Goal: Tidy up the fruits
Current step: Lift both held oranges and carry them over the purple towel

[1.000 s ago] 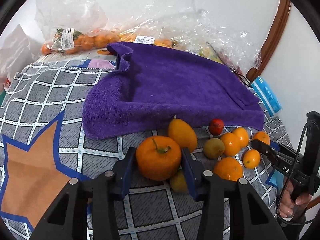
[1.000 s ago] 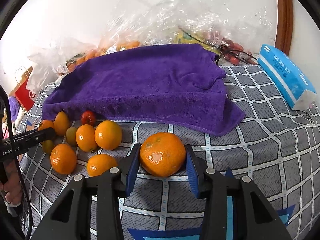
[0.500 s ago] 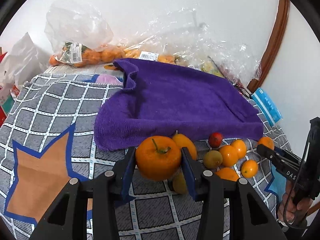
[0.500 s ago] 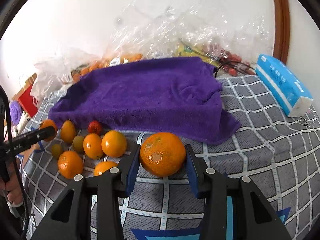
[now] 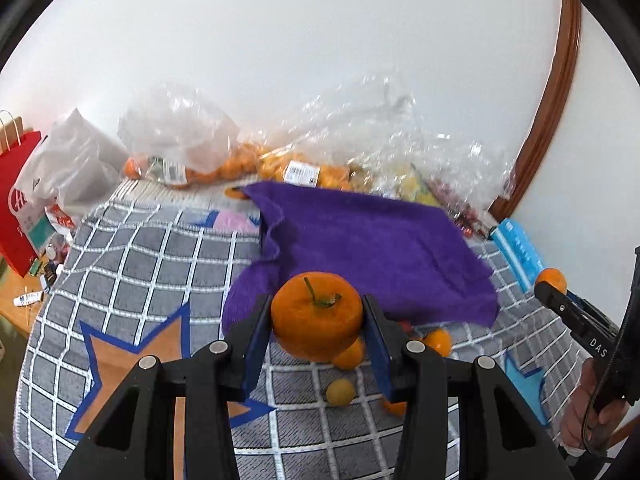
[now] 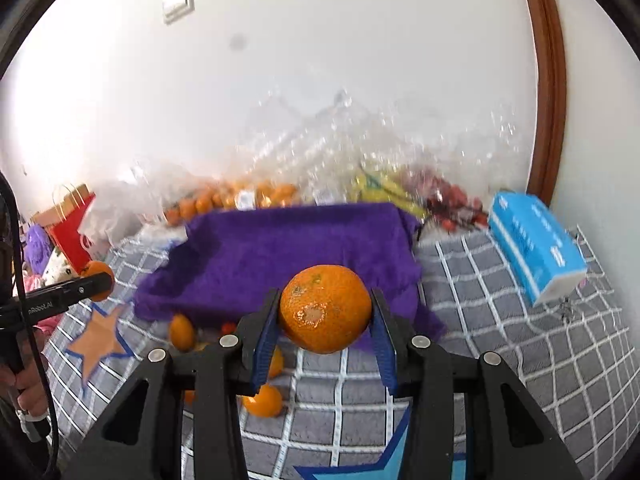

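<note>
While gripped, stemmed orange [image 5: 317,316], scarred orange [image 6: 325,308]

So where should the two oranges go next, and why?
Probably forward, over the purple towel. The left gripper and the right gripper each clamp an orange clear above the blanket, and the towel just ahead lies bare, while loose fruit sits below.

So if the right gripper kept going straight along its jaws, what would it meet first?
Probably the purple towel, which lies directly beyond the orange clamped in the right gripper; depth is hard to judge through the fisheye.
</note>
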`<action>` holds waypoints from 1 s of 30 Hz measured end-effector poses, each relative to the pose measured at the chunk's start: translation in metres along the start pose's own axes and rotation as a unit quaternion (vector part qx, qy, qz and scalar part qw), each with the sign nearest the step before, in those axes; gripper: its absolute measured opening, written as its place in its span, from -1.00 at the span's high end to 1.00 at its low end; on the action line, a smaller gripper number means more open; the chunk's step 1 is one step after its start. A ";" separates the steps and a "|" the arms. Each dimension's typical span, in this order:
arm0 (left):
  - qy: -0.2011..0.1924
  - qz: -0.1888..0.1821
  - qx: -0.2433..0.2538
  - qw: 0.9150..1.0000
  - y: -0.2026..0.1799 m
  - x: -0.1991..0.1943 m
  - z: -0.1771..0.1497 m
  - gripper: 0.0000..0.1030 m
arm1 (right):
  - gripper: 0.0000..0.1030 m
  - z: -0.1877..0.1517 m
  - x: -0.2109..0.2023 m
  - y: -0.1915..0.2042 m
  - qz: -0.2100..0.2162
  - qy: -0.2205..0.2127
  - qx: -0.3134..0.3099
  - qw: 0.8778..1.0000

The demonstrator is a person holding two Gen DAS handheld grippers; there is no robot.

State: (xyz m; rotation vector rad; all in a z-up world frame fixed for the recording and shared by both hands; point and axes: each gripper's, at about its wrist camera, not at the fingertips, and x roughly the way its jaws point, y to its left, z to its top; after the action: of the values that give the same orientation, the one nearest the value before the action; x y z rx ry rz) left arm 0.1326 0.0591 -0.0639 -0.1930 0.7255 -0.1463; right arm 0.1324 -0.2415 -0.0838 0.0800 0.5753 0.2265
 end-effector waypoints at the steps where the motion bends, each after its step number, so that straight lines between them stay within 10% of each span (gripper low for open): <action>1: -0.003 -0.003 0.001 1.000 -0.002 -0.002 0.003 0.17 | 0.17 0.004 -0.001 0.001 -0.003 -0.001 -0.002 1.000; 30: -0.005 0.056 0.040 0.998 -0.030 0.109 0.022 0.17 | 0.17 0.022 0.102 -0.017 -0.012 0.047 0.009 0.999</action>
State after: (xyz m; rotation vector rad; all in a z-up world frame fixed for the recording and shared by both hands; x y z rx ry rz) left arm 0.2255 0.0112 -0.1111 -0.0758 0.7179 -0.0671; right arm 0.2307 -0.2341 -0.1220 0.0804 0.6716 0.2028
